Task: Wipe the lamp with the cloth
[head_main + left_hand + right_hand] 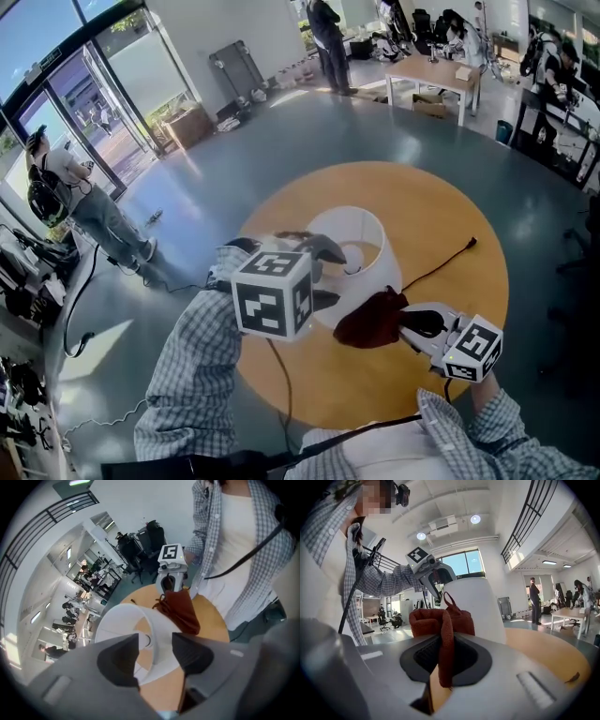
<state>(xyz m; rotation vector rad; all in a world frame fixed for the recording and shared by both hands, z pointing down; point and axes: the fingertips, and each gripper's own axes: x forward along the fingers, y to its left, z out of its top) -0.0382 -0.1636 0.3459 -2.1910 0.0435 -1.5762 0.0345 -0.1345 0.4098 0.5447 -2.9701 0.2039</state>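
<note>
Your right gripper [409,320] has its fingers clenched on the dark red cloth [369,320] – in the right gripper view a fold of it hangs pinched between them [443,656]. The bunched rest rests against the side of the white fabric lamp shade [361,236], which stands on the round wooden bench [450,361].

Your left gripper [328,274] is at the shade's left side with its fingers released, standing well apart. In the left gripper view the shade's rim [124,623] shows in the gap between them [154,651] – whether either finger touches it you cannot tell. In the head view the marker cube hides most of that gripper and the near edge of the shade.

A thin black cable [445,262] crosses the bench and disappears behind the cloth. The lamp's base shows in no view.
</note>
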